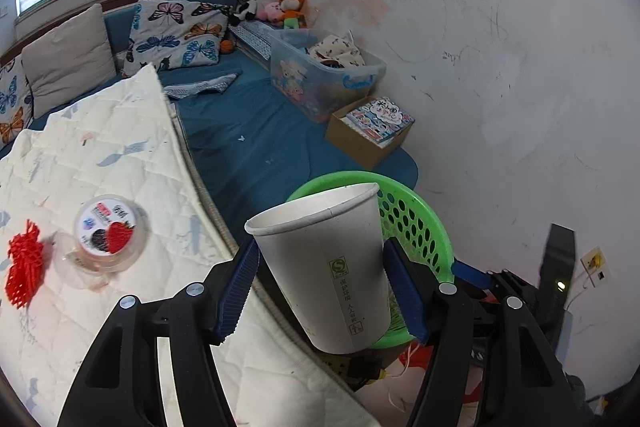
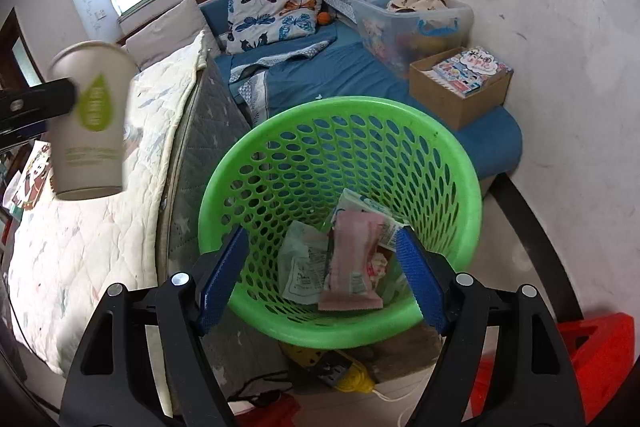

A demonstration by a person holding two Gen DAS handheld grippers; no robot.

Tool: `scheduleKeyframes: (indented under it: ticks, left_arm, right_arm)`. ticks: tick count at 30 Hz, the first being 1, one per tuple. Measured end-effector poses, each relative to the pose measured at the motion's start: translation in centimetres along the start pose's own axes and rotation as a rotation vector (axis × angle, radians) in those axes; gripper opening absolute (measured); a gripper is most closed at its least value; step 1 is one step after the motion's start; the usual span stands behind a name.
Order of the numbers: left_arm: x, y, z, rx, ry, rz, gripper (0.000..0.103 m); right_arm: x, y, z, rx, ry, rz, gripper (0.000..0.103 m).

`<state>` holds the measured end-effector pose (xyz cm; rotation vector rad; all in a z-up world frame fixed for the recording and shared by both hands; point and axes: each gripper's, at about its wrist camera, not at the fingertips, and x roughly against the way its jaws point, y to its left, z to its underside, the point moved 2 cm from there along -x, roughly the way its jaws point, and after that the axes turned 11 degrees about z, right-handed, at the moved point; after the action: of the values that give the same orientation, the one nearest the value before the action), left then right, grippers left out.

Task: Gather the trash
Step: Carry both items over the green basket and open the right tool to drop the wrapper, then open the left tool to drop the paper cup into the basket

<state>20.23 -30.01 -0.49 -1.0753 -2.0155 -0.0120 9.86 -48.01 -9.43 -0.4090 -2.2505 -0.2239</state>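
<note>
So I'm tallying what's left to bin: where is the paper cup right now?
The paper cup sits clamped in the left gripper, held above the mattress edge just left of the green basket.

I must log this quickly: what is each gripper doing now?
Left gripper: closed on the paper cup.
Right gripper: open, holding nothing, above the green basket.

White cup [image 1: 332, 267], green perforated basket [image 2: 460, 163]

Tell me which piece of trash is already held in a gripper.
The white paper cup, clamped in the left gripper. The clear lidded tub and red netting lie loose on the quilt.
</note>
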Motion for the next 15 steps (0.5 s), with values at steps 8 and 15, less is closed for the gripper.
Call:
scheduleKeyframes:
  ticks: [8, 15]
  left_arm:
    - [-3.8, -0.9, 0.1, 0.013, 0.046, 0.027, 0.064]
    - [-6.0, -1.2, 0.4, 0.028, 0.076, 0.054, 0.065]
  right_arm:
    - [1.3, -0.3, 0.7, 0.01, -0.021, -0.022, 0.076]
    - [1.6, -0.8, 1.1, -0.003, -0.019, -0.034, 0.076]
